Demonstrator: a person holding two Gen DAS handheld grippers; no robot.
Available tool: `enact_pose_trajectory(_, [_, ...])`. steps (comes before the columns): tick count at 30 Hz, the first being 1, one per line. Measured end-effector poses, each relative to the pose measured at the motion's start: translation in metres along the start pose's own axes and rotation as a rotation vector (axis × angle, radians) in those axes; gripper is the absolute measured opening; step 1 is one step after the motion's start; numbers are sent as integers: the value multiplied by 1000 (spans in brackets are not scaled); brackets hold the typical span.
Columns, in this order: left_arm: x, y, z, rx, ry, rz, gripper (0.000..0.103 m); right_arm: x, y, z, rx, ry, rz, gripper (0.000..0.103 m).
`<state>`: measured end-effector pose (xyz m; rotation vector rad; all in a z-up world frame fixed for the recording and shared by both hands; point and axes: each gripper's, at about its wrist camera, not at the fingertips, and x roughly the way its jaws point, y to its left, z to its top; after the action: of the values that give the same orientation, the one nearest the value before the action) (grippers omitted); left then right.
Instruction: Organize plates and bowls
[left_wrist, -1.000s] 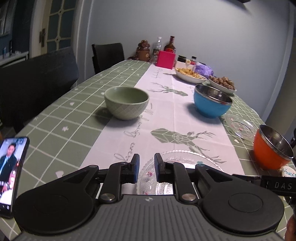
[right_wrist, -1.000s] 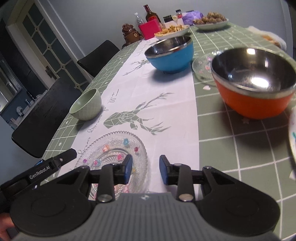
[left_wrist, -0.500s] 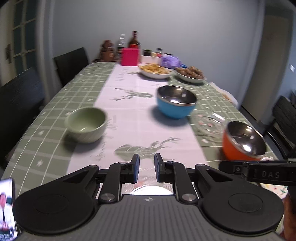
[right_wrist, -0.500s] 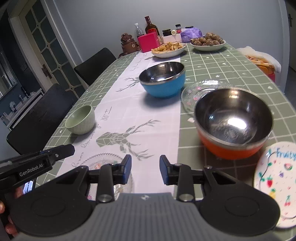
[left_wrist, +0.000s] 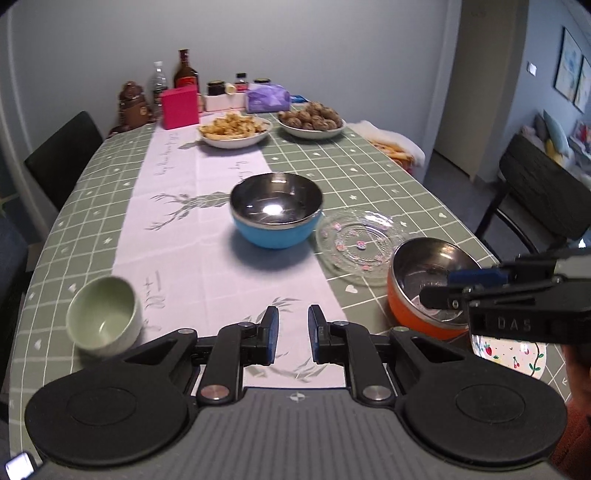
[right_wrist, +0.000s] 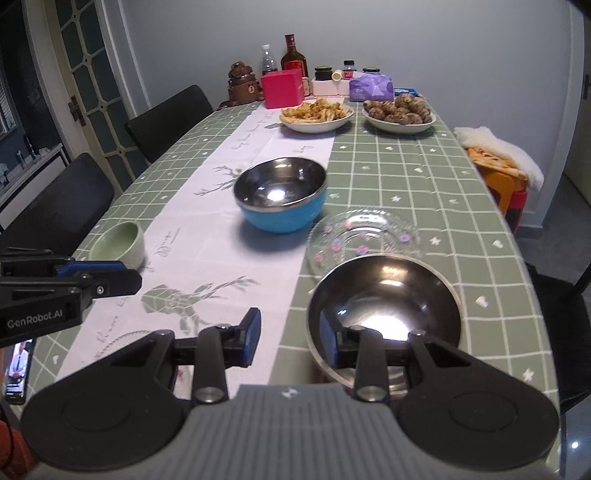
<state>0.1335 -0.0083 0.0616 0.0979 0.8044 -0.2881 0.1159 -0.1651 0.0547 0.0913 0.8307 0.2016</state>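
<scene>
My right tool (right_wrist: 290, 339) is opening, jaws apart, nothing gripped; its right finger overlaps the near rim of the orange bowl (right_wrist: 384, 314), lower centre of frame, mouth up. My left tool (left_wrist: 291, 334) has a narrow empty gap, above the table (left_wrist: 369, 162). Outward: glass plate (right_wrist: 364, 236) flat behind the orange bowl, blue bowl (right_wrist: 281, 199) upright at centre, green bowl (left_wrist: 103, 319) lower left, tilted.

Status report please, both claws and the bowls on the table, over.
Left claw nearly shut, empty. Right claw opening, empty, over the orange bowl rim. Blue bowl, green bowl, glass plate all loose on the table. Nothing blocking.
</scene>
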Motion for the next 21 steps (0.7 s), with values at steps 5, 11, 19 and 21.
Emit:
enact_pose_trajectory(5, [25,-12,14,65,11,33,18,12,-23,16,17,8,-32,38])
enact_pose_trajectory(11, [52,-15,37,30,3,9,18,38,-53,44,52,-5,-64,39])
enact_pose_trajectory(19, [102,-9,57,-115,-11,-82,18,84,-105,64,188,81,-73,39])
enact_pose_trajectory(21, [117,-5,56,-146,-3,-92,18,97,-118,67,218,101,-63,39])
